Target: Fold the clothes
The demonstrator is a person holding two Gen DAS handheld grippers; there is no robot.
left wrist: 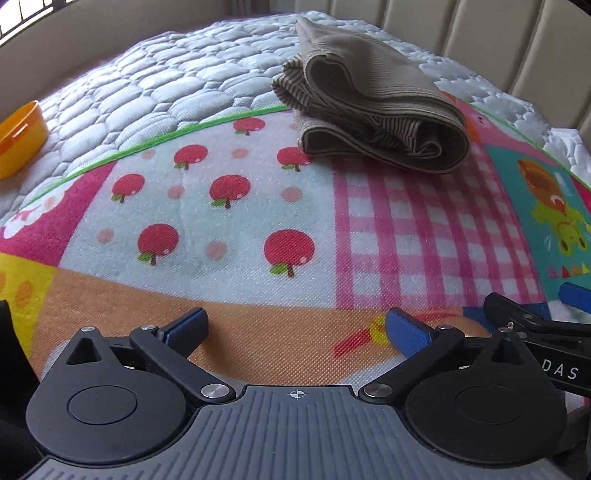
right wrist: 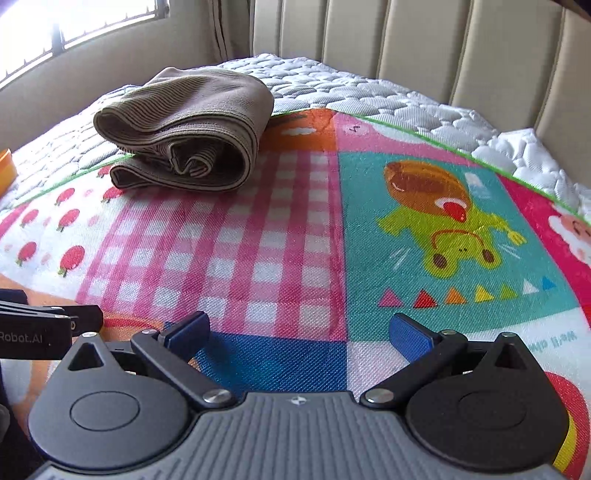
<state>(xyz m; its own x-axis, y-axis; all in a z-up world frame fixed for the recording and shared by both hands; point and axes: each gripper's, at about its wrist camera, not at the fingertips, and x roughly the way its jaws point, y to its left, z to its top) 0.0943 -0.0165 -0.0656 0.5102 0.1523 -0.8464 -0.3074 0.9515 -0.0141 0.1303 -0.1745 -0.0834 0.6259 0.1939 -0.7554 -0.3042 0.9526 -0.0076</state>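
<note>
A brown striped garment [left wrist: 373, 107] lies folded in a thick bundle at the far edge of the colourful mat [left wrist: 236, 221]; in the right wrist view it [right wrist: 184, 129] sits at the upper left. My left gripper [left wrist: 295, 328] is open and empty, low over the mat's orange patch, well short of the garment. My right gripper [right wrist: 299, 332] is open and empty over the pink check and blue patches of the mat [right wrist: 443, 221]. The right gripper's fingers [left wrist: 517, 317] show at the left view's right edge.
An orange plastic bowl [left wrist: 20, 138] sits on the quilted white mattress [left wrist: 166, 81] at the far left. A padded beige headboard [right wrist: 443, 55] stands behind the mattress [right wrist: 406, 103]. A window [right wrist: 74, 22] is at the far left.
</note>
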